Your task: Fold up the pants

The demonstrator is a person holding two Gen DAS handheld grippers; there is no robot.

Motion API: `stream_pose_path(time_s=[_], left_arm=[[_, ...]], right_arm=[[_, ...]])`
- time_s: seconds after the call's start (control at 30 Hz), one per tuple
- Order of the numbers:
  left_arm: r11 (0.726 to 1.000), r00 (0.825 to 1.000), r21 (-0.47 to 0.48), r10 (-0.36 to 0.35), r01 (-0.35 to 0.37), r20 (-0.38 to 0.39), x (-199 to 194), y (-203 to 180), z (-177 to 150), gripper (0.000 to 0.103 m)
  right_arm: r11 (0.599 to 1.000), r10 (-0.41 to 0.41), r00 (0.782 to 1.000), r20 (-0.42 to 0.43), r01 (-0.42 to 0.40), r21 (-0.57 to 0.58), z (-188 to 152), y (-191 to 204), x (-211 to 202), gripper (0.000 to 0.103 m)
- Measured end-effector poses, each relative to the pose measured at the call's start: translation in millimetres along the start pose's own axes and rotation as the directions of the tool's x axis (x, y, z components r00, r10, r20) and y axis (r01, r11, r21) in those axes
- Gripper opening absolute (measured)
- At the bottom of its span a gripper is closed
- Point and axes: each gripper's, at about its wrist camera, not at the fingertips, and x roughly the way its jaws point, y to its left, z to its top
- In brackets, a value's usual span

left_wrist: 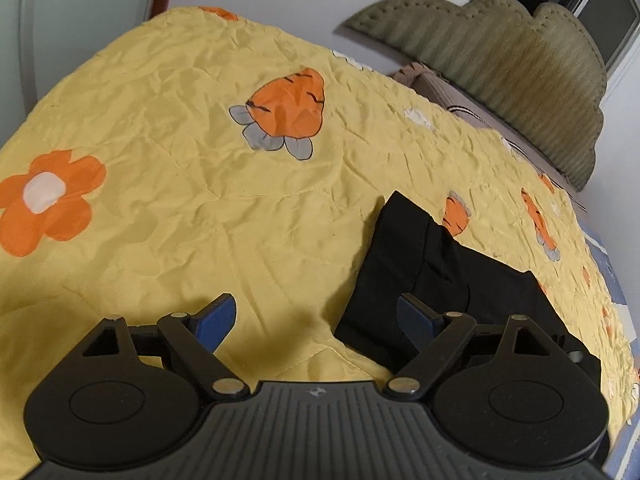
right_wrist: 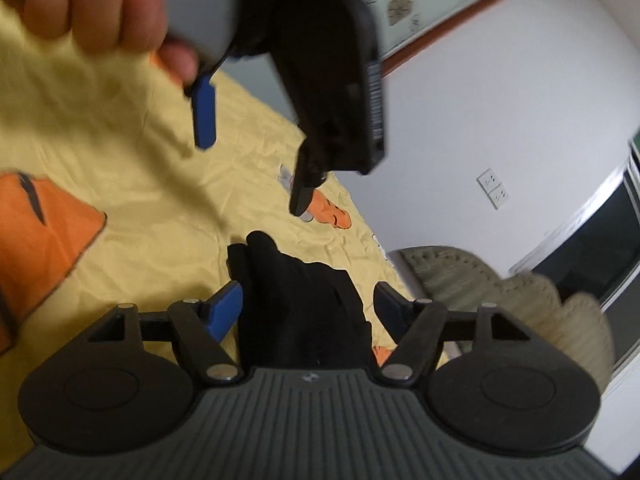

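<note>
Black pants, folded into a compact bundle, lie on a yellow bedspread with orange prints. My left gripper is open above the bedspread, its right finger over the bundle's near left edge. In the right wrist view the pants lie between the open fingers of my right gripper, which hovers just above them and holds nothing. The left gripper also shows there from the side, raised above the bed in a person's hand, fingers apart.
An olive scalloped headboard cushion stands at the far end of the bed, with a brown pillow below it. White wall and a dark window lie beyond. A wall socket is on the wall.
</note>
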Motion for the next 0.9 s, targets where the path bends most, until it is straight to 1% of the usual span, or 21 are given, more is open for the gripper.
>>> stream_pose_path(time_s=[0.03, 0.1, 0.13, 0.17, 0.27, 0.33, 0.4, 0.43, 0.5, 0.53, 0.63, 0.7, 0.77, 0.83, 0.9], left_arm=[[1.0, 1.0, 0.0, -0.006, 0.006, -0.002, 1.2, 0.6, 1.2, 0.088], [1.0, 1.0, -0.007, -0.025, 0.025, -0.005, 2.8, 1.8, 3.8, 0.088], [0.999, 0.999, -0.017, -0.038, 0.037, -0.011, 4.2, 2.4, 5.2, 0.088], [0.998, 0.998, -0.029, -0.054, 0.053, -0.017, 6.0, 3.1, 6.7, 0.088], [0.99, 0.992, -0.078, -0.117, 0.113, -0.048, 12.3, 5.8, 10.4, 0.088], [0.983, 0.985, -0.107, -0.158, 0.151, -0.069, 16.8, 6.1, 11.8, 0.088], [0.976, 0.978, -0.135, -0.186, 0.173, -0.089, 21.7, 6.3, 13.5, 0.088], [0.972, 0.976, -0.149, -0.197, 0.182, -0.095, 24.4, 6.2, 14.7, 0.088], [0.963, 0.968, -0.175, -0.226, 0.205, -0.111, 31.5, 6.3, 17.0, 0.095], [0.956, 0.963, -0.2, -0.242, 0.215, -0.119, 36.1, 7.2, 17.7, 0.098], [0.927, 0.943, -0.273, -0.302, 0.258, -0.137, 50.7, 10.6, 19.4, 0.098], [0.9, 0.929, -0.329, -0.343, 0.285, -0.135, 59.9, 12.1, 20.0, 0.098], [0.866, 0.911, -0.383, -0.393, 0.322, -0.123, 70.3, 12.2, 21.6, 0.098], [0.831, 0.891, -0.425, -0.441, 0.359, -0.109, 80.8, 10.0, 23.7, 0.098], [0.8, 0.875, -0.462, -0.474, 0.382, -0.097, 92.3, 7.5, 26.3, 0.098]], right_arm=[[1.0, -0.003, 1.0, -0.015, 0.003, -0.021, 1.1, 4.6, 6.0, 0.064], [0.999, 0.025, 0.999, -0.044, -0.027, -0.037, 0.0, 8.9, 12.5, 0.058], [0.999, 0.036, 0.998, -0.051, -0.038, -0.034, -0.1, 10.1, 15.2, 0.058], [0.999, 0.037, 0.998, -0.056, -0.039, -0.036, -0.1, 11.6, 18.8, 0.057], [0.998, 0.026, 0.998, -0.059, -0.03, -0.063, 0.9, 14.3, 29.1, 0.05], [0.996, 0.026, 0.998, -0.062, -0.031, -0.078, 1.2, 14.6, 34.3, 0.043], [0.993, 0.036, 0.997, -0.07, -0.044, -0.112, 2.3, 19.7, 39.8, 0.024], [0.991, 0.043, 0.996, -0.072, -0.052, -0.126, 2.1, 22.9, 41.7, 0.019], [0.99, 0.032, 0.998, -0.062, -0.04, -0.138, -0.3, 27.9, 43.0, 0.015], [0.992, 0.029, 0.998, -0.055, -0.035, -0.124, -1.1, 26.0, 41.3, 0.014], [0.999, 0.05, 0.998, -0.04, -0.05, 0.009, -1.7, 6.5, 36.2, 0.011], [0.99, 0.083, 0.996, -0.033, -0.078, 0.118, -0.8, -13.2, 32.3, 0.01], [0.974, 0.105, 0.994, -0.025, -0.098, 0.203, -1.5, -31.3, 29.1, 0.01], [0.961, 0.112, 0.994, -0.015, -0.105, 0.254, -2.8, -44.0, 26.1, 0.01], [0.956, 0.106, 0.994, -0.009, -0.1, 0.277, -4.1, -52.0, 24.3, 0.01]])
